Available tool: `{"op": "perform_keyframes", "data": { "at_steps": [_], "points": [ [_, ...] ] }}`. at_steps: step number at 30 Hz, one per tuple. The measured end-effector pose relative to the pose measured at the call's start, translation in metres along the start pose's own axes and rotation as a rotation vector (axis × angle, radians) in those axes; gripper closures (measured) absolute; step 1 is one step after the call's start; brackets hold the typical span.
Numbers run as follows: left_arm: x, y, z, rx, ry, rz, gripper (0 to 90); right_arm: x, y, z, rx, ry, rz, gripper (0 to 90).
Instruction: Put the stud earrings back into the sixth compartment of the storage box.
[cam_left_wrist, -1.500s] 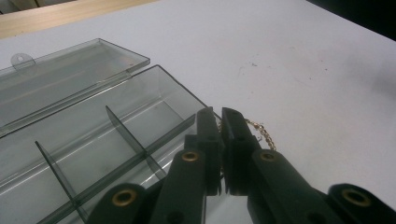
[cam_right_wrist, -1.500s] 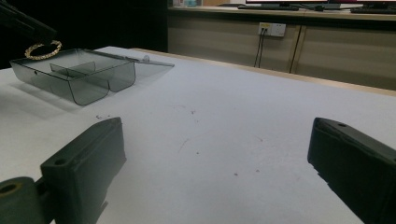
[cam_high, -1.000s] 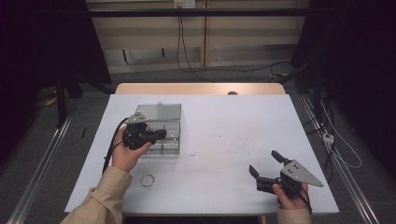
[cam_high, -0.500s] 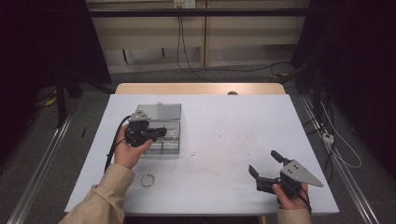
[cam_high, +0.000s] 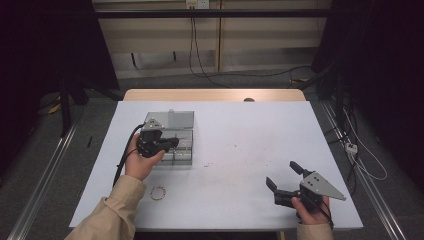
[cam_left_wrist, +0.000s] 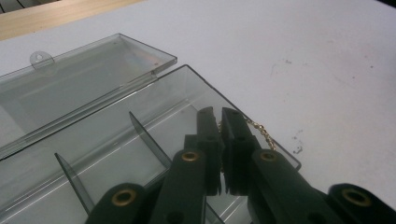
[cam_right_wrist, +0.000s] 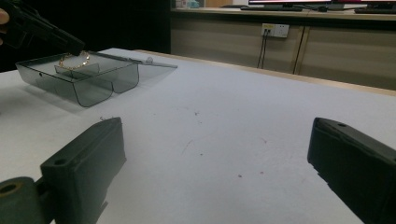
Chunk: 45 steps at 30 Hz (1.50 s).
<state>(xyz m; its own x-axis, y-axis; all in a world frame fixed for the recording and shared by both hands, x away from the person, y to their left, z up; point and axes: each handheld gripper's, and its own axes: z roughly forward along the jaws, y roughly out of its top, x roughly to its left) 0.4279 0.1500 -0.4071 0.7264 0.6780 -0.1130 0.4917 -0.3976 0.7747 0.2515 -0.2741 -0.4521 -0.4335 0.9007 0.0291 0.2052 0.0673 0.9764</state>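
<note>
My left gripper (cam_high: 172, 143) hovers over a clear, smoke-tinted compartment box (cam_high: 186, 161) at the table's left, its jaws shut on a thin gold chain bracelet (cam_left_wrist: 261, 133). In the left gripper view the closed fingertips (cam_left_wrist: 232, 122) sit above the box's end compartment (cam_left_wrist: 187, 100), and the chain hangs off to their right. The right gripper view shows the bracelet (cam_right_wrist: 74, 61) dangling in the box (cam_right_wrist: 93, 91) under the left gripper (cam_right_wrist: 76, 46). My right gripper (cam_high: 282, 174) rests near the front right edge, jaws wide open with nothing between them (cam_right_wrist: 215, 140).
The box's hinged lid (cam_high: 170, 119) lies flat open behind it. A second gold bracelet (cam_high: 157, 192) lies on the white table (cam_high: 240, 130) in front of the box, beside my left sleeve. A wooden strip (cam_high: 215, 95) borders the table's far edge.
My left hand has crept slightly farther over the box with the chain still held. The right gripper has stayed in place.
</note>
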Motion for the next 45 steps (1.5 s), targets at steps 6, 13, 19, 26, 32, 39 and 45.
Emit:
{"op": "perform_keyframes", "data": {
  "at_steps": [6, 13, 19, 26, 32, 39, 45],
  "points": [
    [0.001, -0.002, 0.005, 0.006, -0.001, -0.005, 86.9, 0.0, 0.0, 0.0, 0.001, -0.001, 0.001, 3.5],
    [-0.002, -0.003, 0.009, 0.023, 0.002, 0.008, 86.9, 0.0, 0.0, 0.0, 0.0, 0.001, 0.001, 3.5],
    [-0.004, -0.005, 0.013, 0.049, 0.009, 0.031, 86.9, 0.0, 0.0, 0.0, 0.0, 0.002, -0.001, 3.5],
    [-0.006, -0.005, 0.014, 0.045, 0.005, 0.023, 81.2, 0.0, 0.001, -0.001, -0.001, 0.007, -0.008, 3.5],
    [-0.006, -0.003, 0.005, 0.021, -0.007, 0.021, 75.3, 0.0, 0.001, -0.001, -0.001, 0.006, -0.006, 3.5],
    [-0.012, -0.003, -0.016, -0.005, -0.067, 0.02, 64.5, 0.0, 0.0, -0.001, 0.0, 0.006, -0.009, 3.5],
    [-0.014, -0.012, -0.032, -0.031, -0.086, 0.04, 62.3, 0.0, 0.001, -0.001, 0.001, 0.006, -0.008, 3.5]
  ]
}}
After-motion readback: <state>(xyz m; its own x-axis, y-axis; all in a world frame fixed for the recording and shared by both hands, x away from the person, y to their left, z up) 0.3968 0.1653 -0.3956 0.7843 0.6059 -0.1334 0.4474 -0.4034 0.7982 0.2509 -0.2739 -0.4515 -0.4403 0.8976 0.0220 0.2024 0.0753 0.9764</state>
